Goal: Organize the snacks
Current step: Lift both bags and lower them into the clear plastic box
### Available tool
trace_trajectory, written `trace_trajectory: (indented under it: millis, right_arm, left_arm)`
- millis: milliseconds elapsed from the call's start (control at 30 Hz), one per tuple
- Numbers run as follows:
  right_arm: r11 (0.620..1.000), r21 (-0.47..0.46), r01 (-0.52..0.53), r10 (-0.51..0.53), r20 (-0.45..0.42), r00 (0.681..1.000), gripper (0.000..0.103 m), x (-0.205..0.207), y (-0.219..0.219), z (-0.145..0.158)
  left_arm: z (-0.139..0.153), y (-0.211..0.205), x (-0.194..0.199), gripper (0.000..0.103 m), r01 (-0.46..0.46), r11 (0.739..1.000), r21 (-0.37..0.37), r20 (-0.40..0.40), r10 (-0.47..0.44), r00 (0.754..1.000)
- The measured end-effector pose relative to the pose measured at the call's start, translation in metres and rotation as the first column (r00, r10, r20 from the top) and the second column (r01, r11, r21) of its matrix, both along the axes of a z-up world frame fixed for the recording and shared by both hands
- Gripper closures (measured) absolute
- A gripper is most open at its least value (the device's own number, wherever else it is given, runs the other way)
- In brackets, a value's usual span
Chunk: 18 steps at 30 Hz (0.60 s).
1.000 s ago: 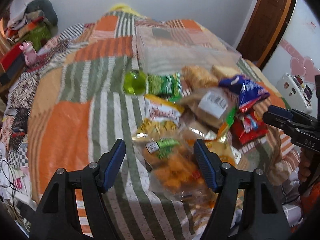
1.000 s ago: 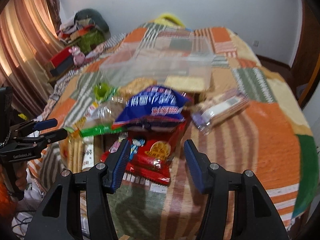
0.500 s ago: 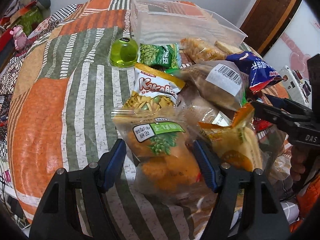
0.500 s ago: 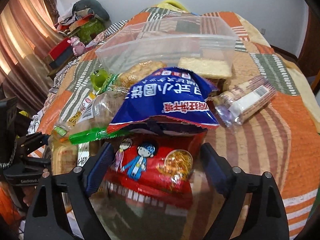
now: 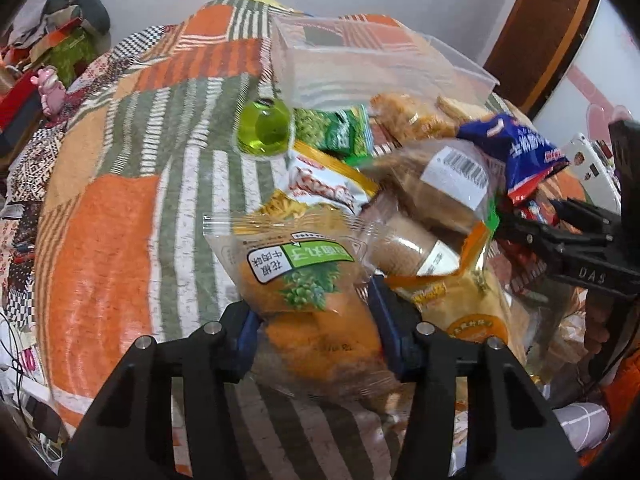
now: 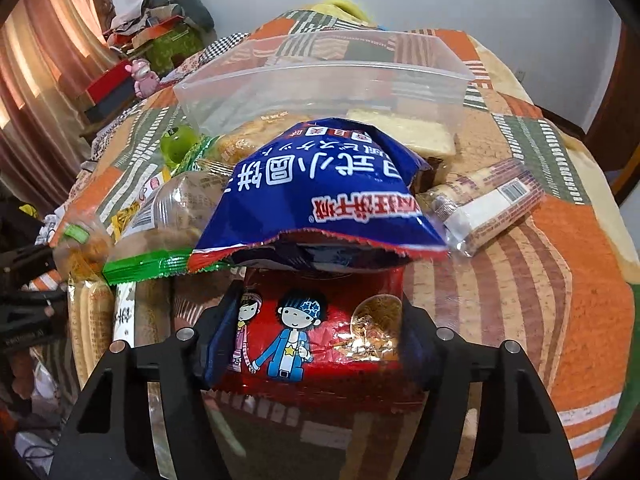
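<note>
A pile of snack packets lies on a patchwork bedspread in front of a clear plastic bin (image 5: 384,60), which also shows in the right wrist view (image 6: 320,80). My left gripper (image 5: 316,332) has its jaws closed in around a clear bag of orange snacks with a green label (image 5: 304,292). My right gripper (image 6: 316,332) has its jaws on both sides of a red packet with cartoon figures (image 6: 320,320), under a blue packet (image 6: 324,196). The right gripper also shows at the right of the left wrist view (image 5: 560,232).
A green jelly cup (image 5: 264,128), a green pea packet (image 5: 340,132), a clear bag of brown buns (image 5: 436,192) and a long wrapped biscuit pack (image 6: 488,204) lie in the pile. Clutter and a pink toy (image 5: 50,90) sit at the bed's left edge.
Both grippers moved forward into the pile. The left jaws narrowed onto the orange snack bag; the right jaws came in against the red packet's sides.
</note>
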State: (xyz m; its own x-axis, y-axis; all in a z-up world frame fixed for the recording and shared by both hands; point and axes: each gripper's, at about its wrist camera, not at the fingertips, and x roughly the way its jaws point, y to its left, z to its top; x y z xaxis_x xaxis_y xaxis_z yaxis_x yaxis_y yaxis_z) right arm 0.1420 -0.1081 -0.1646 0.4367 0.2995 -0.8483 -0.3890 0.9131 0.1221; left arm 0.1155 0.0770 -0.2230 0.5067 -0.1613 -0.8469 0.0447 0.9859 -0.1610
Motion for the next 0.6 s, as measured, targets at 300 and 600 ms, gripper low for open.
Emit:
trace_trajectory:
  millis: [300, 600]
  right_arm:
    - [1.0, 0.011, 0.029, -0.03, 0.039, 0.999, 0.039, -0.011, -0.023, 0.019]
    - [0.997, 0.056, 0.052, -0.059, 0.129, 0.99, 0.039, -0.02, -0.04, 0.054]
  left_arm:
    - [0.035, 0.009, -0.004, 0.053, -0.041, 0.999, 0.018, 0.092, 0.039, 0.995]
    - [0.073, -0.003, 0.003, 0.053, -0.037, 0.999, 0.032, 0.194, 0.03, 0.981]
